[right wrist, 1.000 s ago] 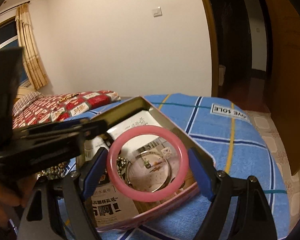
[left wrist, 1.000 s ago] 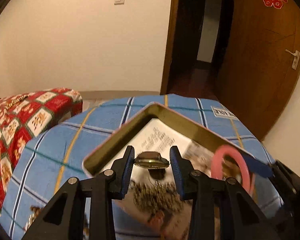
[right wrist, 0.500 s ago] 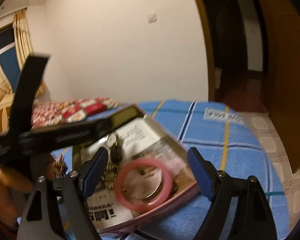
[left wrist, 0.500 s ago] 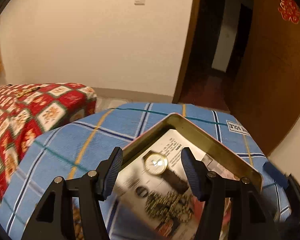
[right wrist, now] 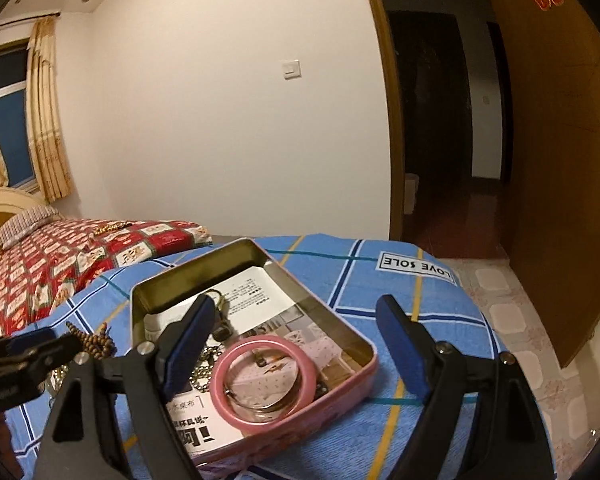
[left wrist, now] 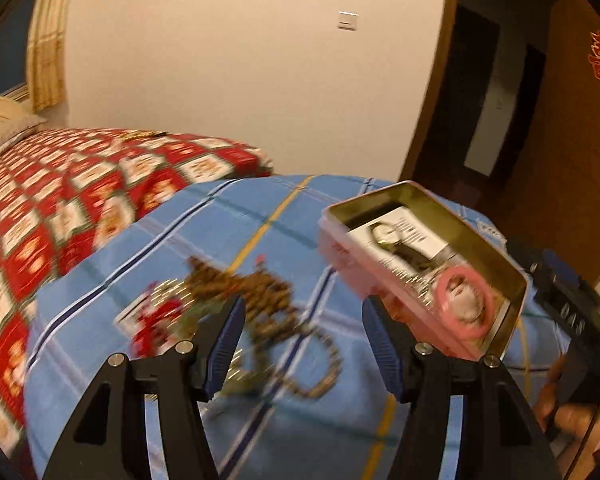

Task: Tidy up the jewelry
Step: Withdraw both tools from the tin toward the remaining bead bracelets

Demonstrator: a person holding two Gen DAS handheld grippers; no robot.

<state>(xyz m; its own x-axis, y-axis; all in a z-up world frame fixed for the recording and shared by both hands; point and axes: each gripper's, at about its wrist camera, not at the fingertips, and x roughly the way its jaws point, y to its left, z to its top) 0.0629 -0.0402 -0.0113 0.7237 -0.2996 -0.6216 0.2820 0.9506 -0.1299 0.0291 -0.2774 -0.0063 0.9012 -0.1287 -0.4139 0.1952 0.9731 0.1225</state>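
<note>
A pink metal tin (right wrist: pixel 360 376) (left wrist: pixel 340 252) lies open on a blue plaid cloth. Inside it lie a pink bangle (right wrist: pixel 266 384) (left wrist: pixel 466 306), a watch (left wrist: pixel 392 238) (right wrist: pixel 220 318) and a beaded chain (right wrist: pixel 202 368) on printed paper. My right gripper (right wrist: pixel 296 344) is open and empty above the tin. My left gripper (left wrist: pixel 302 350) is open and empty, left of the tin, over a blurred heap of brown beads and loose jewelry (left wrist: pixel 252 300) on the cloth. The beads also show in the right wrist view (right wrist: pixel 94 344).
The blue cloth (right wrist: pixel 400 292) covers a raised surface. A bed with a red patterned quilt (right wrist: pixel 60 260) lies to the left. A wooden door (right wrist: pixel 560 160) and dark doorway stand at the right. The left gripper's body (right wrist: pixel 20 364) shows left of the tin.
My left gripper let go of the watch into the tin, opened, and swung left over the beads. My right gripper dropped the pink bangle into the tin and stays open.
</note>
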